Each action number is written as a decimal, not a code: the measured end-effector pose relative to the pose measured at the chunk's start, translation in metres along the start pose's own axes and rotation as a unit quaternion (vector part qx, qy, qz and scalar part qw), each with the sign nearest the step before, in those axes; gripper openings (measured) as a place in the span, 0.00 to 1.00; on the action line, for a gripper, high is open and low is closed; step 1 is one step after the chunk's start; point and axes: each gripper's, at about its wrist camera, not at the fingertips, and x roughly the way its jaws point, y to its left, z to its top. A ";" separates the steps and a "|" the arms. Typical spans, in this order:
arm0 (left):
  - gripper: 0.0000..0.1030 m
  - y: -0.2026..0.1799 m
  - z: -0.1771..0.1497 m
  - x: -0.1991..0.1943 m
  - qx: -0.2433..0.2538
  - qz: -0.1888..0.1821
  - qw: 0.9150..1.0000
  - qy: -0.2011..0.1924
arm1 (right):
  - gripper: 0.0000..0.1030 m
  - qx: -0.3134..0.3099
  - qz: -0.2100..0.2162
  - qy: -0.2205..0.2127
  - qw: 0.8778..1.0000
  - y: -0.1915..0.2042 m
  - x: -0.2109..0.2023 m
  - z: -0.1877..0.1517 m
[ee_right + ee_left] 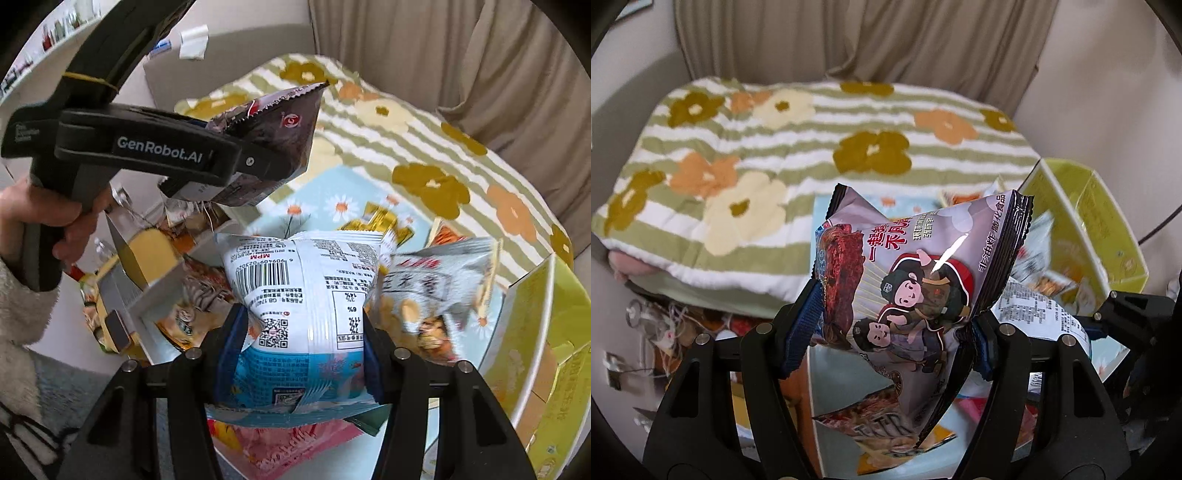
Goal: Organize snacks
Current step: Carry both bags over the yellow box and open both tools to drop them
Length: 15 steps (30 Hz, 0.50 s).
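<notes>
My left gripper (890, 332) is shut on a purple snack bag (916, 273) with cartoon figures and holds it up above the table. It also shows in the right wrist view (273, 147), upper left, with the left gripper (236, 162) clamped on it. My right gripper (301, 343) is shut on a white and blue snack bag (299, 295), barcode side up. In the left wrist view that bag (1038, 314) shows at the right. Several loose snack bags (436, 291) lie on the table below.
A yellow-green cardboard box (1097, 225) stands open at the right, also in the right wrist view (546, 350). A flowered striped blanket (775, 147) covers the bed behind. A daisy-print cloth (332, 195) covers the table. Boxes and clutter (147, 266) sit at the left.
</notes>
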 end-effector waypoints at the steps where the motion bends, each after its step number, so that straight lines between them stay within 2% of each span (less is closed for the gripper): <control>1: 0.65 -0.008 0.003 -0.008 -0.001 0.002 1.000 -0.009 | 0.50 0.000 0.002 -0.009 1.000 -0.003 -0.008 -0.002; 5: 0.65 -0.040 0.011 -0.031 -0.005 0.008 0.999 -0.038 | 0.50 0.006 0.005 -0.047 0.999 -0.026 -0.052 -0.015; 8: 0.65 -0.079 0.017 -0.043 -0.010 0.001 0.999 -0.053 | 0.50 0.016 -0.003 -0.064 0.998 -0.053 -0.084 -0.030; 15: 0.65 -0.182 0.022 -0.037 -0.003 -0.016 0.997 -0.071 | 0.50 0.067 -0.046 -0.085 0.993 -0.137 -0.145 -0.082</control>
